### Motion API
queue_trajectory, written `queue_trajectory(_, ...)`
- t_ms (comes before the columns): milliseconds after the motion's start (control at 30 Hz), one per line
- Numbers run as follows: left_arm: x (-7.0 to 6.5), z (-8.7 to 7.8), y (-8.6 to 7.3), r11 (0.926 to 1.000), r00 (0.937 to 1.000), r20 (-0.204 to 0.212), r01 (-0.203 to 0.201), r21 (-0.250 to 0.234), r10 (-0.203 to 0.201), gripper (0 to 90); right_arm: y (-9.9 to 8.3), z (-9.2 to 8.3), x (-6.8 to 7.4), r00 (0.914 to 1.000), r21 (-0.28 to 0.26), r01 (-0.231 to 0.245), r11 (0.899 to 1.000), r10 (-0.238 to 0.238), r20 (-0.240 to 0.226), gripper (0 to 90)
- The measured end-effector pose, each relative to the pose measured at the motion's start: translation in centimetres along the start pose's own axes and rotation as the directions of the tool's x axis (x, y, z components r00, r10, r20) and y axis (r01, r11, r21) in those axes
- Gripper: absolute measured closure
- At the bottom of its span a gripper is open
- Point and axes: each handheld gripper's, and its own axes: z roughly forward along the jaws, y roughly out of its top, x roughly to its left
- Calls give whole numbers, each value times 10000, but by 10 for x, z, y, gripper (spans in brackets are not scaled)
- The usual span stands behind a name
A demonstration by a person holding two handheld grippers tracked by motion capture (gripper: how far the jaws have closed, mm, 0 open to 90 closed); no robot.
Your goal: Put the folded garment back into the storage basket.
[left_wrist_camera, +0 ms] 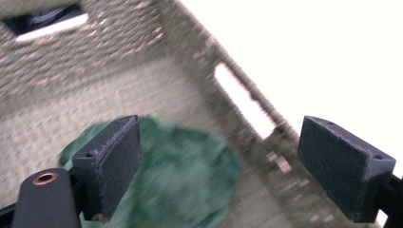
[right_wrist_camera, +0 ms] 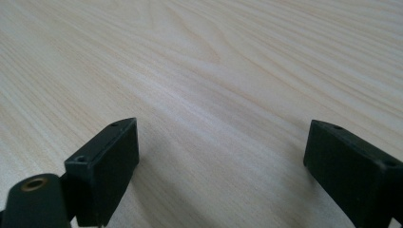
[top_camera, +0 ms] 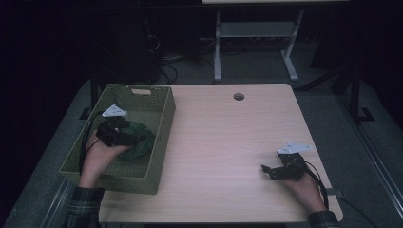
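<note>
On the left half of the pale wooden table (top_camera: 223, 142), a rectangular woven basket (top_camera: 159, 137) of olive-green fibre was set, its near corner overhanging the table's left edge. Slotted handle openings were cut into its end walls and, as the left gripper view made plain, into its side wall as well. A rumpled dark green cloth (top_camera: 140, 142) lay on the basket floor, close to the right wall. The left gripper (top_camera: 138, 138) was held down inside the basket directly over the cloth, so that part of the fabric was hidden beneath it in the high view. In the left gripper view the cloth (left_wrist_camera: 190, 175) was seen as a soft, fuzzy, rounded heap between and beyond the two black block-shaped jaws, which were spread wide; nothing was clamped between them. The picture there was blurred, and whether the jaws touched the fabric could not be told.

Well apart, near the table's front right corner, the right gripper (top_camera: 267, 170) was held low over bare wood, a grey three-cornered plate on top and a cable trailing behind. Its jaws were likewise wide apart and empty, and fine straight grain was shown between them in the right gripper view. A round cable hole (top_camera: 238, 97) was set near the table's far edge. Beyond it, white desk legs (top_camera: 217, 47) and loose cables on a dim grey floor were visible from the high view.
</note>
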Motion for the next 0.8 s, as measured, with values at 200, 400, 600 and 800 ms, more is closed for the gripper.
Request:
queue_trajectory(200, -25, 5, 16, 9991, 9984, 434, -341, -248, 352, 140, 0, 0, 0, 10000, 4, -9, 10000, 9, 1, 108)
queue_trajectory(400, -49, 15, 26, 9968, 9937, 849, -707, -367, 736, 141, 0, 0, 0, 10000, -1, -2, 10000, 2, 1, 108)
queue_trajectory(600, -71, 28, 33, 9957, 9900, 1143, -771, -513, 825, 141, 0, 0, 0, 10000, 0, -5, 10000, 5, -1, 108)
queue_trajectory(800, -95, 44, 38, 9936, 9837, 1465, -971, -570, 1046, 141, 0, 0, 0, 10000, 1, -6, 10000, 6, -3, 108)
